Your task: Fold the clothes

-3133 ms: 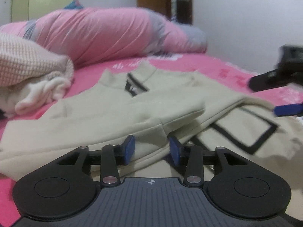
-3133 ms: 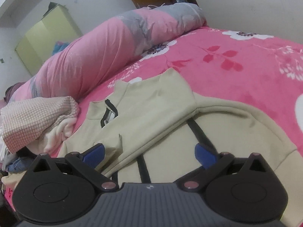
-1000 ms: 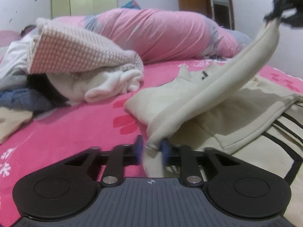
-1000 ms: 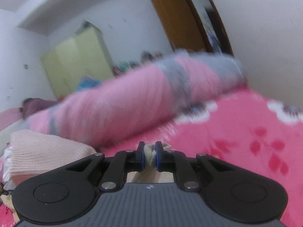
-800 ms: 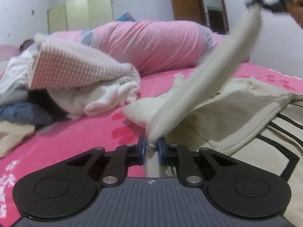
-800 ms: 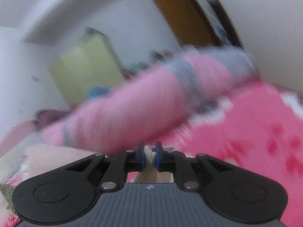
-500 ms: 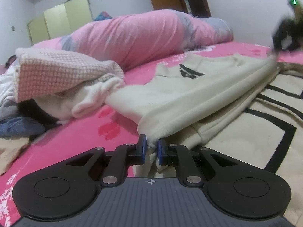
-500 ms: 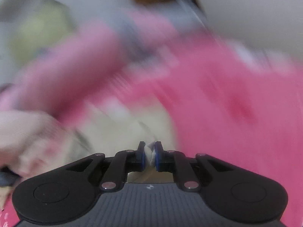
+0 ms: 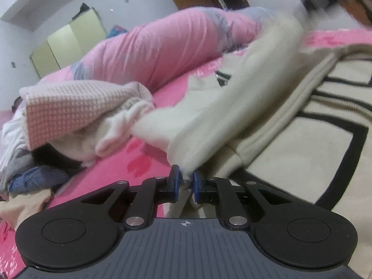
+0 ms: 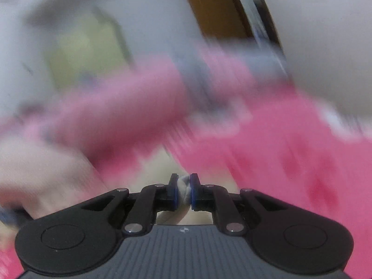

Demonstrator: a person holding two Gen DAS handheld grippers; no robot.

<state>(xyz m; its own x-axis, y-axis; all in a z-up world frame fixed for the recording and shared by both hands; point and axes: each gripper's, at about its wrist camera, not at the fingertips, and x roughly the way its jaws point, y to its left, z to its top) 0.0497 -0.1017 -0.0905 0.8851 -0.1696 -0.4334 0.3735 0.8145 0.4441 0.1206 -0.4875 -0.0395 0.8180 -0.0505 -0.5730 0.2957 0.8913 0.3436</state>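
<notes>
— Holding the cream sweatshirt (image 9: 232,107) with both tools at once, as far as I can see. My left gripper (image 9: 185,183) has its blue pads pressed together on a pinch of the cream cloth at the near edge of the garment.

— And the other one?

— My right gripper (image 10: 184,187) is clamped on a small bunched fold of the same pale fabric; I can see it squeezed between the pads. That view is badly smeared, so beyond the pads I only make out pink bedding and a pale wall.

— Where does the sweatshirt lie?

— On the pink bedspread (image 9: 130,162), spread to the right of my left tool, its black-lined panel flat on the near right. A strip of it rises from my left pads toward the far right, up to a blurred dark shape at the top corner, which I take for my right tool, though I cannot be sure.

— Anything around it?

— A heap of other clothes (image 9: 76,114) on the left, topped by a pink waffle-knit piece, just beside the sweatshirt's far-left edge. Behind both runs a long pink bolster (image 9: 162,48).
</notes>
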